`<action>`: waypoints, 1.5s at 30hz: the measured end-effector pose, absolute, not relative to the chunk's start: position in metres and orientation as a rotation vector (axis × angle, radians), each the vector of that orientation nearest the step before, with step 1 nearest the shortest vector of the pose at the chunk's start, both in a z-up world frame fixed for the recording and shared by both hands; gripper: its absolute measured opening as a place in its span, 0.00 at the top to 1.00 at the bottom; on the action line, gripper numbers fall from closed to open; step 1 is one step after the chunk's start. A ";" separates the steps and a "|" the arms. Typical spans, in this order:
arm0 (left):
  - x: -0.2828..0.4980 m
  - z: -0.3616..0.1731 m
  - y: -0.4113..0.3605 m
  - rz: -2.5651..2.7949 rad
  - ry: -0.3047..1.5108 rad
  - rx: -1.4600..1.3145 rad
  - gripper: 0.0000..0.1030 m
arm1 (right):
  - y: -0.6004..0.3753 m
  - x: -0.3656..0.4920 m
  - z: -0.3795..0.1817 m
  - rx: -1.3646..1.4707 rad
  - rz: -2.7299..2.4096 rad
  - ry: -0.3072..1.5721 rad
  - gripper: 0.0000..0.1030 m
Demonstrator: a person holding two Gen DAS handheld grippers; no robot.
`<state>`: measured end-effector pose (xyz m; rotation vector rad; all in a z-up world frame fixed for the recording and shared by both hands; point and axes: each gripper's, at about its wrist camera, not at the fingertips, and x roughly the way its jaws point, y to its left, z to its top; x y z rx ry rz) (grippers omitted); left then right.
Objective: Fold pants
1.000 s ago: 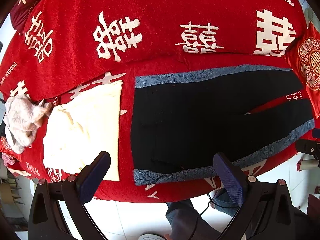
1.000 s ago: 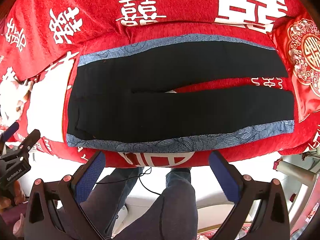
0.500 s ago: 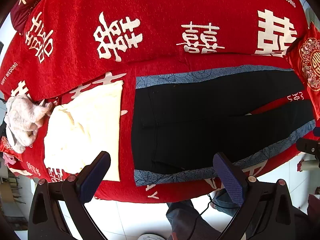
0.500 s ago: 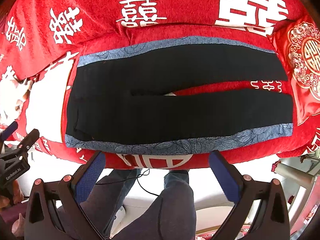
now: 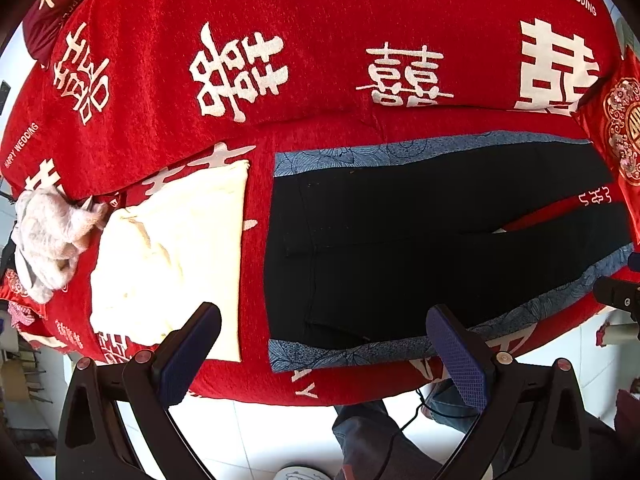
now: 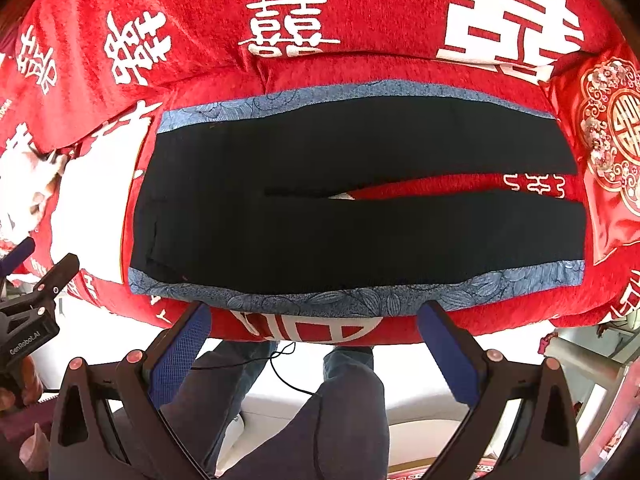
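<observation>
Both my left claw [image 5: 320, 354] and right claw [image 6: 316, 344] hang spread apart and empty; the black pants [image 6: 360, 208] lie flat on the red sofa [image 6: 360, 20]. I'd pinch the near blue edge at both ends, lifting evenly.

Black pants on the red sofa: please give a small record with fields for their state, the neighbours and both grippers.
pants: black pants with blue patterned side stripes, lying flat and unfolded, legs slightly apart
surface: red sofa cover with white characters
beside waistband: cream folded cloth
far end: crumpled pale garment
left gripper: jaws open, holding nothing
right gripper: jaws open, holding nothing
</observation>
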<state>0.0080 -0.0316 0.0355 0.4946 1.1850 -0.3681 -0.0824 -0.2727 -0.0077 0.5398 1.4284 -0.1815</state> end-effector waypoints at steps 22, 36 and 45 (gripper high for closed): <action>-0.030 0.033 -0.039 -0.241 1.230 0.453 0.00 | -0.295 -0.088 -0.016 0.492 -0.107 1.427 0.00; -0.066 0.026 -0.020 -0.174 1.314 0.422 0.00 | -0.289 -0.123 -0.037 0.499 -0.084 1.503 0.00; -0.044 -0.010 -0.009 -0.246 1.378 0.399 0.00 | -0.274 -0.128 -0.060 0.535 -0.185 1.536 0.00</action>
